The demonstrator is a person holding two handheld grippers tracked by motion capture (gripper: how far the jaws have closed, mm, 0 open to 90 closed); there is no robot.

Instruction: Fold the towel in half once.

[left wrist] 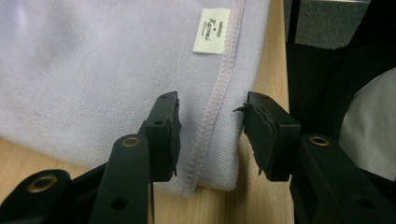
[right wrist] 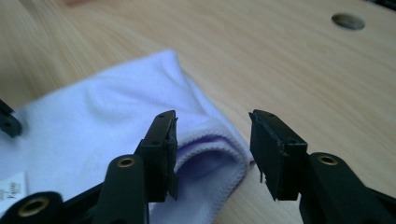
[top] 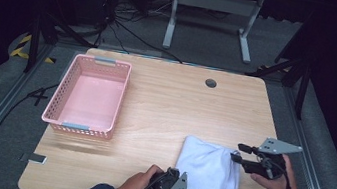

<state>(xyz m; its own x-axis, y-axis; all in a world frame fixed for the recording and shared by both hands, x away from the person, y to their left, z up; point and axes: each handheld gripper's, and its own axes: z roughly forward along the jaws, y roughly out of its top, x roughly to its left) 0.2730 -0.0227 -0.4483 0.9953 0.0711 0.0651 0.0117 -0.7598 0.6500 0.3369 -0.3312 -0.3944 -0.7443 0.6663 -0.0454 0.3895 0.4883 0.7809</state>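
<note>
While it lies folded on the worktop [top: 165,104]: the pale purple towel [top: 207,173] sits near the front edge, right of the middle, well apart from the pink basket [top: 89,95] at the far left.
Feel: soft, light and floppy, I think; it will bend and sag when lifted.
Where to hold: the stitched hem [left wrist: 212,112] by the white label [left wrist: 211,31], and the folded corner [right wrist: 212,151].
Left hand-held gripper [left wrist: 210,135]: open, hem between the jaws, not pinched.
Right hand-held gripper [right wrist: 212,149]: open around the corner, not squeezing.
</note>
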